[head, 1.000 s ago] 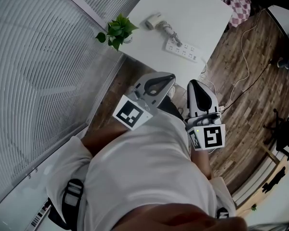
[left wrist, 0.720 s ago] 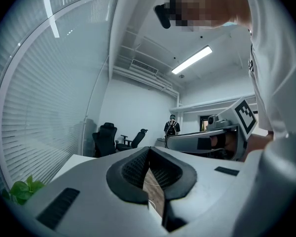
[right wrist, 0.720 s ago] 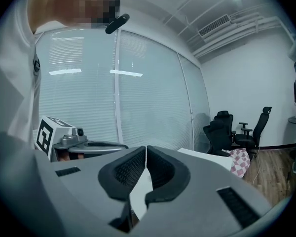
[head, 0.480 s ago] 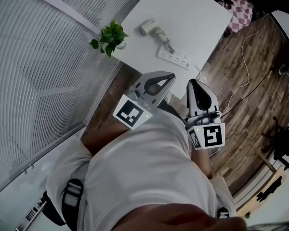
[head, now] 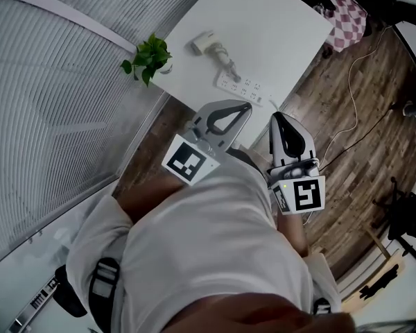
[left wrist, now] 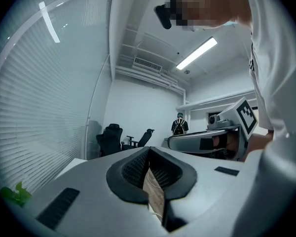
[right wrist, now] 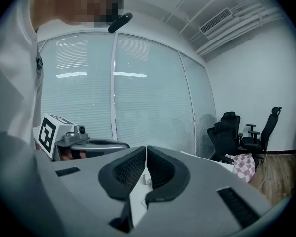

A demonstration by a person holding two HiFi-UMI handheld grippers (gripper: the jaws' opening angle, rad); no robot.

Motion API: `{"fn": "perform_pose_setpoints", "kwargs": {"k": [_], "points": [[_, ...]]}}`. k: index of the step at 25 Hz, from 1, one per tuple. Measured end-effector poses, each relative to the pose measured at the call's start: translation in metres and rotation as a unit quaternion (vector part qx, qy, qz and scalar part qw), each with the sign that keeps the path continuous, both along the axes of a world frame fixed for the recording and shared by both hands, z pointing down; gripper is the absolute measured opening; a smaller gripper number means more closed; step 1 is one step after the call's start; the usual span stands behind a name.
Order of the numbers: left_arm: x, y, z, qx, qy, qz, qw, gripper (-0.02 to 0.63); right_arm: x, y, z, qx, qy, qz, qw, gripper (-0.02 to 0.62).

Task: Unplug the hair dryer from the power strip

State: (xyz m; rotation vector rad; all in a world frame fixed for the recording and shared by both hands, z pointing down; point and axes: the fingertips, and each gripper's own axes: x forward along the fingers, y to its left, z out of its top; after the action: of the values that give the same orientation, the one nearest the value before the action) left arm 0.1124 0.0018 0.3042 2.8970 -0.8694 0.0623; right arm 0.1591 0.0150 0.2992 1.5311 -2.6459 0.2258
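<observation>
Closer now than a second back: in the head view the white table (head: 277, 12) has slid down toward both grippers, and the plant (head: 147, 57), hair dryer (head: 205, 43) and power strip (head: 240, 89) came with it; the dryer lies on the tabletop with its cord running to the strip just beside it, so it looks plugged in, though the plug itself is too small to make out. The left gripper (head: 244, 109) and right gripper (head: 277, 118) sit out front of the person's white shirt, short of the table edge, nothing touched.

Left gripper view: pads pressed together, nothing between them; a sliver of wood floor shows through lower down, with office chairs (left wrist: 113, 137) and a leaf of the plant off to the side.

Right gripper view: same deal, jaws closed tight and empty; blinds and a checked cloth (right wrist: 244, 162) in the background.

Looks like the approach step. Next probably calls for reaching the strip, opening one gripper for the plug and pinning the strip with the other.
</observation>
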Motion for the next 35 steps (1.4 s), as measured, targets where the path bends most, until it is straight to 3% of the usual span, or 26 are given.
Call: {"fn": "perform_pose_setpoints", "kwargs": {"k": [7, 15, 27, 35], "points": [[0.011, -0.011, 0.016, -0.014, -0.008, -0.003, 0.9999, 0.029, 0.008, -0.014, 0.013, -0.001, 0.008, -0.014, 1.0, 0.034], [-0.002, -0.035, 0.032, -0.02, -0.031, 0.001, 0.9993, 0.029, -0.012, -0.039, 0.038, -0.01, 0.03, -0.03, 0.999, 0.034], [-0.034, -0.076, 0.114, -0.079, -0.103, 0.016, 0.9914, 0.029, -0.046, -0.092, 0.124, -0.072, 0.075, -0.044, 0.994, 0.035], [-0.042, -0.098, 0.198, -0.103, -0.176, 0.035, 0.9783, 0.029, -0.062, -0.114, 0.191, -0.123, 0.118, -0.062, 0.983, 0.037]]}}
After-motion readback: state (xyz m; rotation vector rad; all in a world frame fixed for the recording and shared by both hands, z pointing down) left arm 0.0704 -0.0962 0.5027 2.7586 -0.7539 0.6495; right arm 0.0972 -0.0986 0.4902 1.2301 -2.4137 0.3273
